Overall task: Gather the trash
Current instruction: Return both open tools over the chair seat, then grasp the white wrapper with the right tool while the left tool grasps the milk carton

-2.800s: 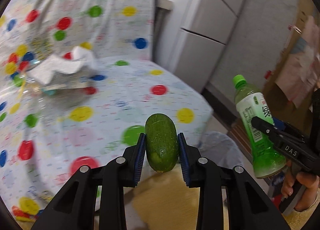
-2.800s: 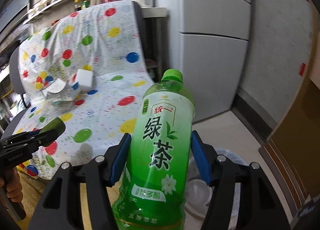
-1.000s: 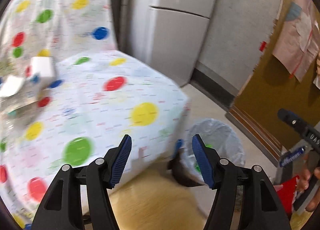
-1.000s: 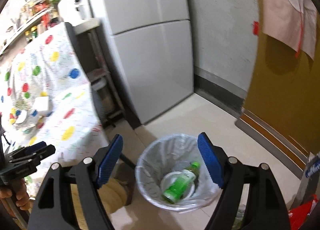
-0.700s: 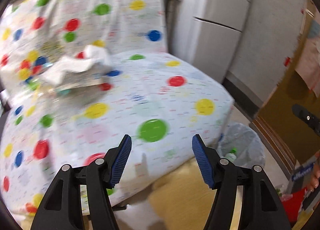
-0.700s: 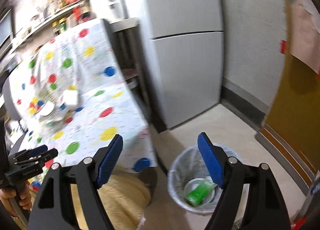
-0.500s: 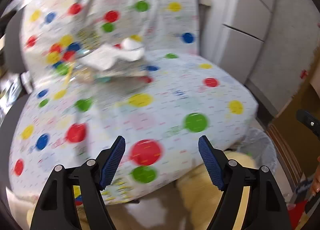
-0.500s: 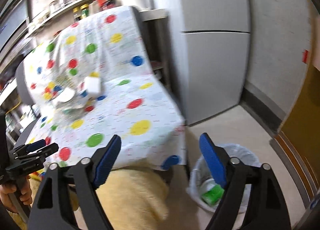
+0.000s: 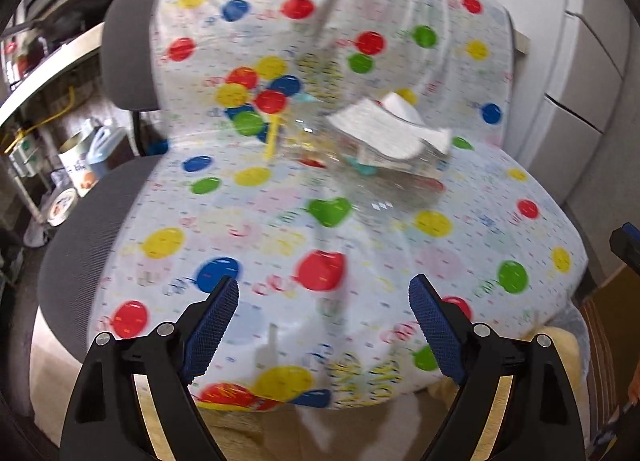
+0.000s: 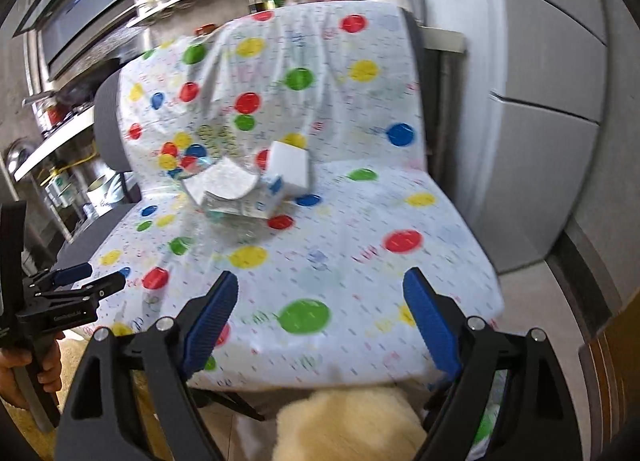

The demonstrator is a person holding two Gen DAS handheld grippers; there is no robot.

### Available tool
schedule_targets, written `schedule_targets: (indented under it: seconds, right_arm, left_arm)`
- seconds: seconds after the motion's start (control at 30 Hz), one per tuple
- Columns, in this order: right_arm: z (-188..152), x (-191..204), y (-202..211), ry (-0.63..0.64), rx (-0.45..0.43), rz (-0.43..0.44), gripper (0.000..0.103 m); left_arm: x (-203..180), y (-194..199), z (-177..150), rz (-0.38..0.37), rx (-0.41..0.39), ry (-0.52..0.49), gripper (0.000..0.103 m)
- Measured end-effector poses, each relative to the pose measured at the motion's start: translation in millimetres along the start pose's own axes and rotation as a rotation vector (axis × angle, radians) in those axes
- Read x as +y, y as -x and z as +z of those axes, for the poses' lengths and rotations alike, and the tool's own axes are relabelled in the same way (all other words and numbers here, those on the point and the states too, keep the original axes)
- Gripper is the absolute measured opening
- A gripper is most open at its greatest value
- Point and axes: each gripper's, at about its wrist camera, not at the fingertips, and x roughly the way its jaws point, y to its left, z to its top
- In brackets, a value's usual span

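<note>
Both black, blue-padded grippers, left [image 9: 323, 325] and right [image 10: 320, 321], jaws just widened and empty, should straddle the crumpled white paper pile [image 9: 394, 133] squarely.

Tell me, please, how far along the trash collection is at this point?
Both the left claw and right claw are open and empty. The white paper, white box and clear plastic container are left on the chair's dotted cover.

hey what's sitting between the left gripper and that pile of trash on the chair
Nothing but bare polka-dot cover. The left wrist view shows the open left gripper empty, with only cloth up to the trash pile.
</note>
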Motion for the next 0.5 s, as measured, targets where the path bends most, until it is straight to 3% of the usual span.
schedule_targets:
  seconds: [0.13,0.2,0.27,0.5]
  right_arm:
    - [17.5,15.2,-25.0,0.039,0.007,0.035,0.076]
    - [25.7,21.6,-38.8,0.054,0.010,0.048,0.060]
    - [34.9,28.5,-57.3,0.067,0.025,0.071,0.050]
    - [62.8,49.4,-120.5,0.111,0.068,0.125,0.029]
  left_arm:
    - [21.2,-3.4,7.1,0.039,0.004,0.029,0.087]
    - [32.1,-6.5,11.0,0.055,0.008,0.042,0.087]
    - [44.1,-10.4,15.0,0.075,0.013,0.060,0.087]
    - [76.2,-27.9,25.3,0.125,0.032,0.117,0.087]
